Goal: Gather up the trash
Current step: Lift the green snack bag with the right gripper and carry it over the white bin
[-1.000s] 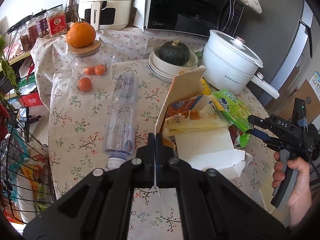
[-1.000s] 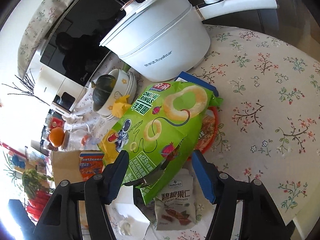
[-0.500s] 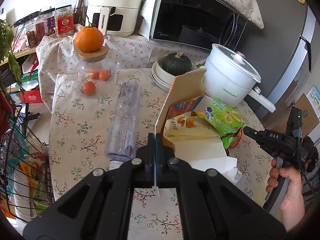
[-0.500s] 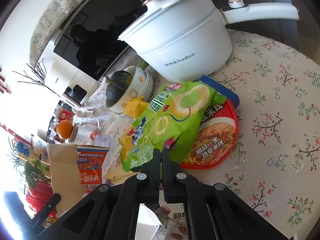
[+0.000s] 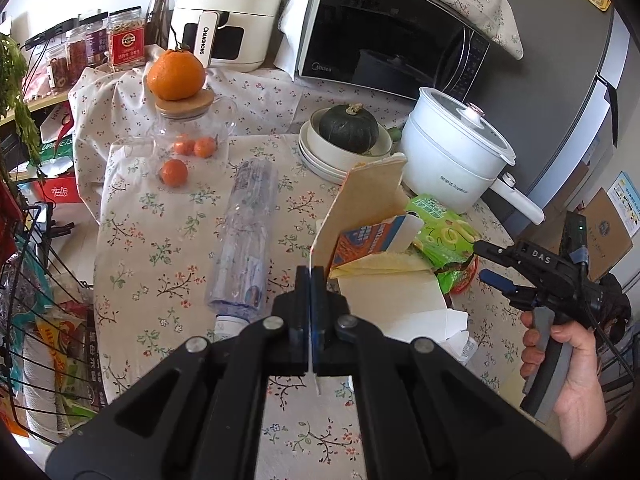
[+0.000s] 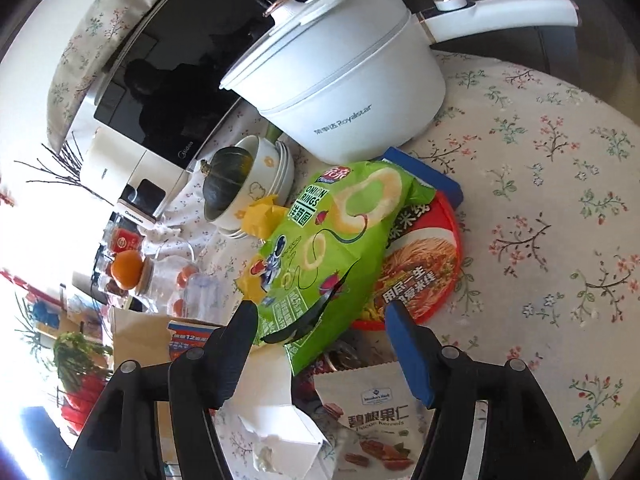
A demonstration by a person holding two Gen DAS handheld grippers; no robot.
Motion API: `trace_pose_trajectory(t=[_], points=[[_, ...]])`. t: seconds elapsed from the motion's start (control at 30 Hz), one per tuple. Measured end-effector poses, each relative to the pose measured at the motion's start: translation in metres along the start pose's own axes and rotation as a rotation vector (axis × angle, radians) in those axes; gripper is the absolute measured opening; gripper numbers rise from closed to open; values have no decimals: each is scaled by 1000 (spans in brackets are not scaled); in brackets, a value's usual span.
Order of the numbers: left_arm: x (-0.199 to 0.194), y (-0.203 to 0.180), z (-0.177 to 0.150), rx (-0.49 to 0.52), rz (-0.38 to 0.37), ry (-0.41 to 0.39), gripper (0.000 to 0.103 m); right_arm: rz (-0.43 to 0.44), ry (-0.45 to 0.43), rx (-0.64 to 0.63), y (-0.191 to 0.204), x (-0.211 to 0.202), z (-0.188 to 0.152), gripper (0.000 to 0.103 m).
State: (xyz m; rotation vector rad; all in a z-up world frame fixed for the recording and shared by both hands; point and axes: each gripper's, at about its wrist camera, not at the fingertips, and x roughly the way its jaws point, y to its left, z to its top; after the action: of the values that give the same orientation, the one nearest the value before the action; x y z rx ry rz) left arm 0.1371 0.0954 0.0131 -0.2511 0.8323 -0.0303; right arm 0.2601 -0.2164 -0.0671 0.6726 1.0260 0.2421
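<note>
The left gripper [image 5: 311,280] is pointing down over the near edge of the table [image 5: 160,248], jaws clenched on the thin edge of a box [image 5: 372,200], pinching its cardboard flap between the pads. The box is standing open, brown flap tilted up, yellow wrappers [image 5: 384,266] spilling from its mouth and a white carton [image 5: 396,304] lying flat just beside it.

Over by the right edge, a hand [image 5: 568,364] is gripping the right gripper [image 6: 320,312], and its jaws are opening now. The corner of the green bag [image 6: 332,248] is lying between the fingers, but the pads are not pressing it; it is loose. The bag is sprawling over a red noodle lid [image 6: 424,264], and a pecan pouch [image 6: 376,420] is lying nearest that gripper, under its right finger.

Towards the middle of the table, a clear bottle [image 5: 248,240] is lying on its side, cap towards the near edge, well apart from the box.

Further back, a dark squash [image 5: 348,128] is sitting in stacked bowls [image 5: 320,160], and a white pot [image 5: 452,160] is standing just behind the bag. At the far left corner an orange [image 5: 176,74] is perching on a glass jar [image 5: 188,136]. Behind the table, a microwave [image 5: 384,40] and an air fryer [image 5: 228,12] are standing against the wall.
</note>
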Motion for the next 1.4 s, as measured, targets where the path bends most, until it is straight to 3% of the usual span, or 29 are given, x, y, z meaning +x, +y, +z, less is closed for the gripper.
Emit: trace_pose_trajectory(t=[0.13,0.17,0.23,0.27,0.37,0.7,0.97,1.2,1.4], points=[[1,2,1,2,7,-2,1,-65,-16,40,-5,21,6,67],[1,3,2,3,9,0,1,-76,-19,48,-7,25,8,61],[3,5,2,-2,10,4,1,-77,-17,63,-10,32,9,36],[4,6,2,-8,8,5,1,-61,-13,72,-11,34,9,18],[1,10,6,-34,3,-11,1,-27,-34,72,-7,28,9,9],[-24,12,11,-73,-45,-84,1,-21,-154,-93,26,-64,10,6],[-34,-16,-4,1,-158,-49,0,-134,-119,-213,19,-136,-22,6],[-40,-56,-35,115,-277,35,1,-253,-96,-267,-27,-187,-57,6],[-47,-93,-60,214,-327,68,1,-393,-94,-236,-90,-227,-76,6]])
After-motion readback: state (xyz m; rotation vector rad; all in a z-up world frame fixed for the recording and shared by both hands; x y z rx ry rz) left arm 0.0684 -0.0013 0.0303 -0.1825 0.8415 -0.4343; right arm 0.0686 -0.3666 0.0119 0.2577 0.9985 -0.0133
